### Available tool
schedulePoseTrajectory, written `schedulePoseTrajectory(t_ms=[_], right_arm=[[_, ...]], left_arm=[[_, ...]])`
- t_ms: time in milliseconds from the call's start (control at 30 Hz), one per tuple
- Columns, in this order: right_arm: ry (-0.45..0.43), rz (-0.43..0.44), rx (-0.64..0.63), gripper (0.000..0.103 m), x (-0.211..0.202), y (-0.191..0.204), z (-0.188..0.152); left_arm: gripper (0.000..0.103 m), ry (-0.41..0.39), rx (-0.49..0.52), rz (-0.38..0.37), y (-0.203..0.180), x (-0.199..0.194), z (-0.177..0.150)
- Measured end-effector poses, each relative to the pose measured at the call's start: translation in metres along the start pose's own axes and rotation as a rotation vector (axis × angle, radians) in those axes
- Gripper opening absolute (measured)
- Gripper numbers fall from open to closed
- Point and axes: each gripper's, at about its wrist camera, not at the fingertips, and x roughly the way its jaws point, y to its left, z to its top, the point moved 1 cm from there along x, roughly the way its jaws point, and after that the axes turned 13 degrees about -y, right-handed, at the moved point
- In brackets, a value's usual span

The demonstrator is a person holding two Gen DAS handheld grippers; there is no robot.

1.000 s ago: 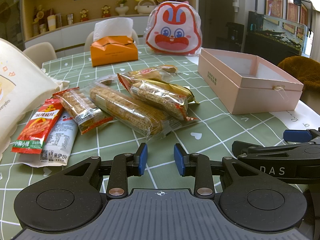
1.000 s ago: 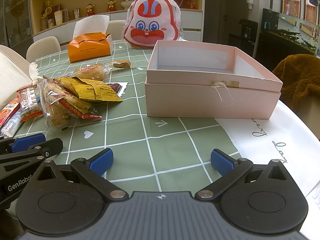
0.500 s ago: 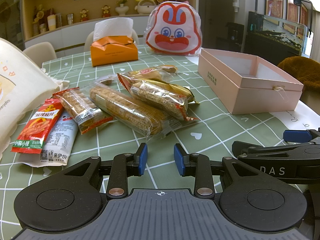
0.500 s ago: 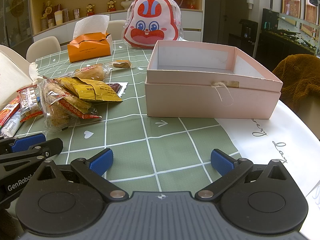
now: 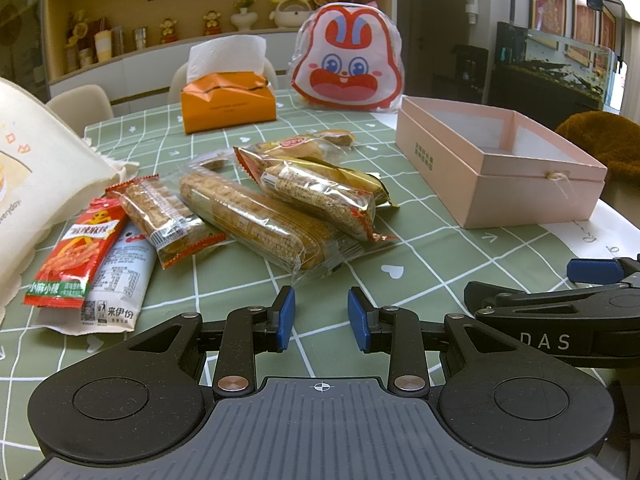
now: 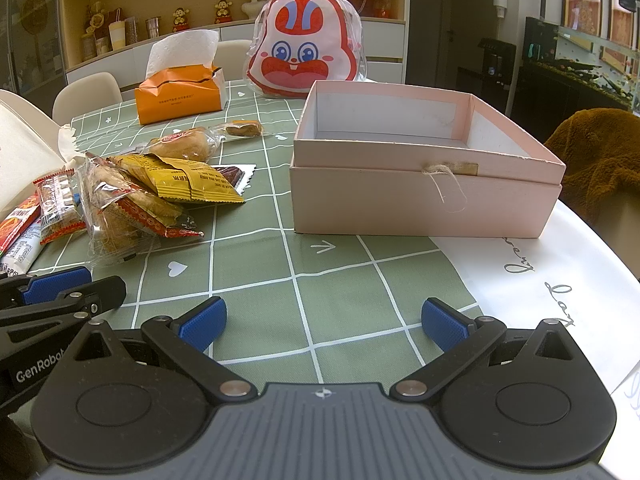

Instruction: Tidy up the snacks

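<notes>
**Snacks heaped beside an open pink box**

The left gripper (image 5: 321, 314) hovers low over the green checked tablecloth (image 5: 432, 248), its jaws parted by a narrow gap with nothing between them. The right gripper (image 6: 323, 322) sits beside it, jaws spread wide and holding nothing.

In the left wrist view, the snack pile (image 5: 256, 208) lies at about 11 o'clock from the left gripper: a long biscuit pack (image 5: 260, 226), a shorter one resting across its far end, a red chili-strip packet (image 5: 76, 254) at 10 o'clock. The pink box (image 6: 424, 168) stands open at 12 o'clock from the right gripper, apart from the pile. Behind it are a rabbit-face bag (image 6: 306, 50) and an orange tissue pack (image 6: 180, 94).
</notes>
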Motion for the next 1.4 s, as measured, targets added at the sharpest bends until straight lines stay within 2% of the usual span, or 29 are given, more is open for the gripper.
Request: schedulePoseTrajectory(t_ms=[433,500,567,633,700,833,1033,1167,1400], right_arm=[[0.0,0.0,0.0,0.103,0.0,0.0,0.0],[0.001,0.006,-0.002,0.103,0.0,-0.001,0.0],[0.03,0.032,-0.016,0.103,0.002,-0.003,0.004],[0.081,0.065,-0.024,0.103,0.0,-0.011,0.01],[0.121,0.059,-0.021,0.103,-0.001,-0.009,0.013],[0.172,-0.002,0.0,0.103,0.002,-0.006,0.014],[0.268,-0.088,0.059,0.103,0.01,0.012,0.026],[0.219,-0.156,0.059,0.103,-0.003,0.048,0.038],[0.182,-0.212,0.021,0.103,-0.012,0.111,0.044]], left_arm=[[0.032,-0.002,0.015,0.013,-0.004,0.0,0.0],[0.032,0.022,-0.011,-0.016,-0.002,0.001,0.004],[0.032,0.089,-0.046,-0.071,0.006,0.001,0.016],[0.033,0.125,-0.071,-0.103,0.017,-0.002,0.032],[0.033,0.132,-0.048,-0.091,0.03,-0.009,0.051],[0.033,0.167,-0.039,-0.075,0.068,-0.01,0.079],[0.032,0.169,-0.03,-0.063,0.13,-0.002,0.098],[0.032,0.194,-0.017,-0.056,0.163,0.006,0.097],[0.032,0.255,-0.019,-0.06,0.199,0.026,0.08]])
